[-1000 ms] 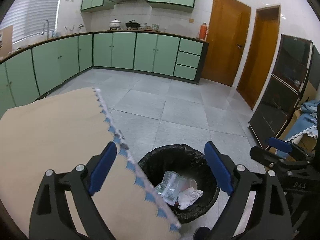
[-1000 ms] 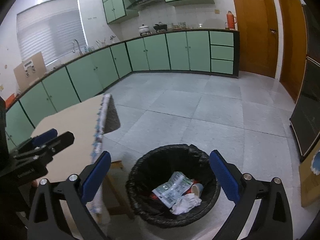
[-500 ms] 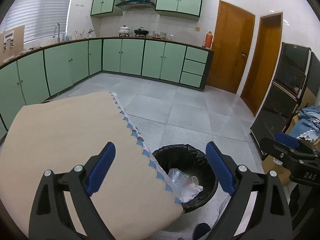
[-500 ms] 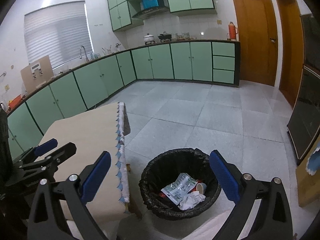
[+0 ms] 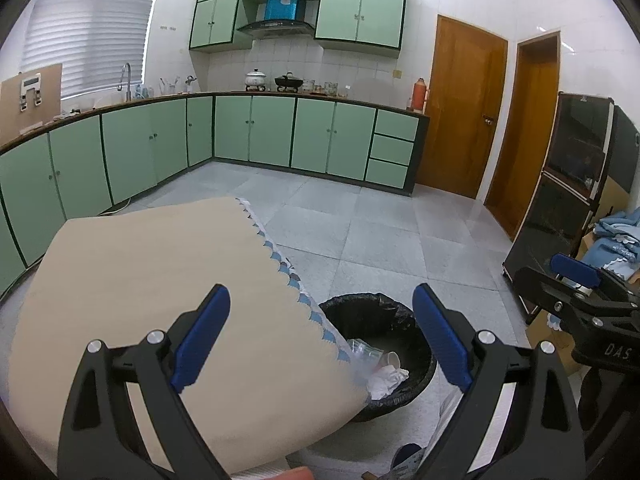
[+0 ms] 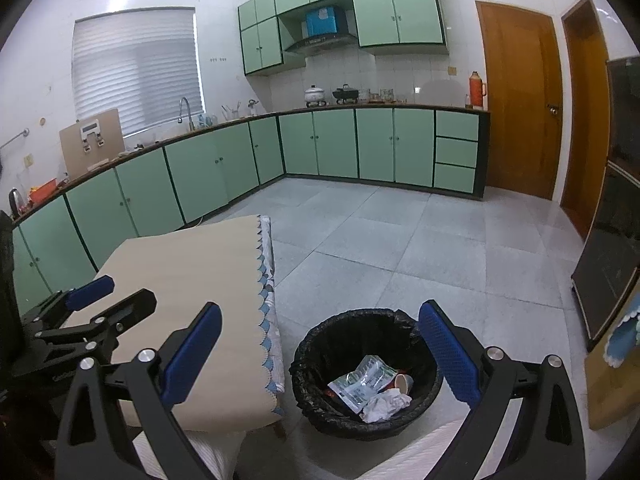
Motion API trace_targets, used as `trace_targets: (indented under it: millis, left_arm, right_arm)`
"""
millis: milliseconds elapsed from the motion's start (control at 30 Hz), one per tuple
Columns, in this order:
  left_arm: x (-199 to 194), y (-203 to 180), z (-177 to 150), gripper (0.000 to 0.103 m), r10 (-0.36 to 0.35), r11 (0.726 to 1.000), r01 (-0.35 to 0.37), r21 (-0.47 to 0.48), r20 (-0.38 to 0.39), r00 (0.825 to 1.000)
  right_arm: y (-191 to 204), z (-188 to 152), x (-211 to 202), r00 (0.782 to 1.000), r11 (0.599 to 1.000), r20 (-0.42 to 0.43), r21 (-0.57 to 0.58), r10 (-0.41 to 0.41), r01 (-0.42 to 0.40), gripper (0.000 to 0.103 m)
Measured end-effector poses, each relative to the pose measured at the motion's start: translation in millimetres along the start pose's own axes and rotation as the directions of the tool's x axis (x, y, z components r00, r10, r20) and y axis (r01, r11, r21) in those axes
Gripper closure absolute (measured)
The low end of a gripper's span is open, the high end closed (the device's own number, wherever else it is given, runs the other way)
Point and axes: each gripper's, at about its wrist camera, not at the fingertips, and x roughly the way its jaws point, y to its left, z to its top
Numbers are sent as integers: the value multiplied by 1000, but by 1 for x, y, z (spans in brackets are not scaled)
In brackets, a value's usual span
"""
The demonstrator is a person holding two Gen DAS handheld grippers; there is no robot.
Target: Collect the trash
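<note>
A black-lined trash bin (image 6: 356,317) stands on the tiled floor beside the table's right edge. Inside it lie a clear printed wrapper (image 6: 362,378), a small paper cup (image 6: 404,381) and a crumpled white tissue (image 6: 384,404). In the left wrist view the bin (image 5: 376,312) is partly hidden by the tablecloth. My right gripper (image 6: 320,354) hangs open above and in front of the bin, holding nothing. Over the table's near corner my left gripper (image 5: 320,338) is also open with nothing in it. Each gripper shows in the other's view: left gripper (image 6: 116,298), right gripper (image 5: 560,280).
The table (image 5: 152,280) wears a beige cloth with a blue scalloped trim. Green cabinets (image 6: 352,144) line the far and left walls. Two wooden doors (image 5: 460,108) and a black glass cabinet (image 5: 560,208) stand to the right. White ribbed fabric (image 6: 420,452) fills the bottom edge.
Both grippers have risen and drawn back from the bin, which now sits lower and smaller in view. More of the tabletop shows. Both stay open.
</note>
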Motion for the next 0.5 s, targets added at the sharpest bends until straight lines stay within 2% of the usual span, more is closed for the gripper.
trace_targets:
  millis: [500]
  left_arm:
    - [-23, 5, -3, 13, 29, 1000, -29, 2, 42, 999]
  right_arm:
    - [12, -2, -10, 1000, 999, 18, -39, 12, -11, 6]
